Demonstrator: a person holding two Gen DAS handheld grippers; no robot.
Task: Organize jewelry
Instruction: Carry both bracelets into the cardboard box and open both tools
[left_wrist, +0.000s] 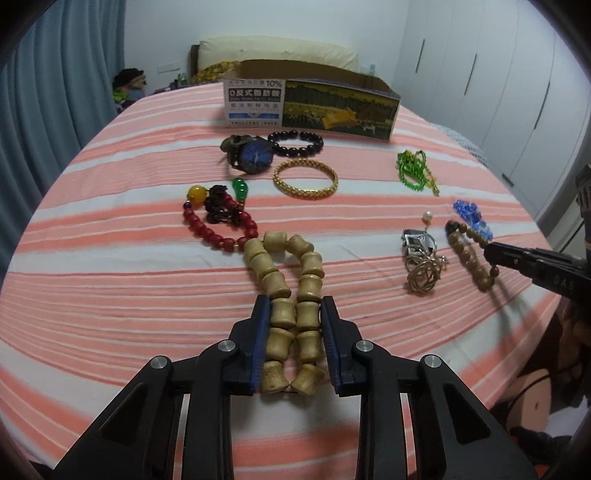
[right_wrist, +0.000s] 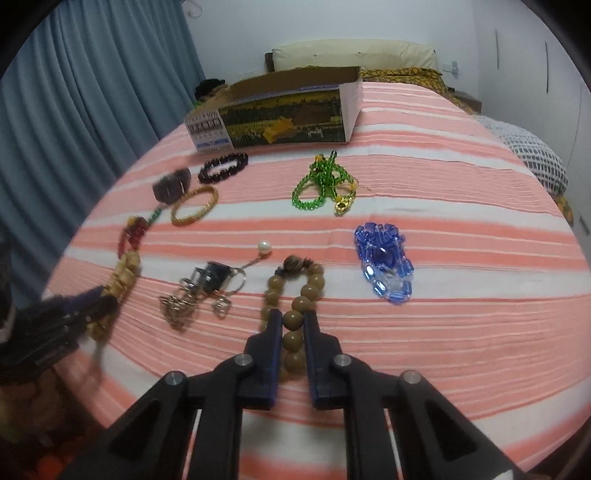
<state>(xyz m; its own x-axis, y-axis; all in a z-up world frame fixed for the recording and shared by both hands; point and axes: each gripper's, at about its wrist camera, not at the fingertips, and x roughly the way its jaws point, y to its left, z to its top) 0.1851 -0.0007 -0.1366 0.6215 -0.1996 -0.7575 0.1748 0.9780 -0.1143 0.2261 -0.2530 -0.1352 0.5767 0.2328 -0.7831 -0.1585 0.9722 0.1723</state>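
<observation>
left gripper (left_wrist: 295, 317): clenched on wooden beads (left_wrist: 284, 280).
right gripper (right_wrist: 293, 321): clenched on brown beads (right_wrist: 295, 295).
tip: lift both clear, carry far to the box (left_wrist: 310, 99).

Pale wooden barrel-bead bracelet (left_wrist: 286, 295) being pinched flat, olive round-bead bracelet (right_wrist: 295, 299) being clasped, remaining jewelry being left scattered before open carton (left_wrist: 314, 99).
</observation>
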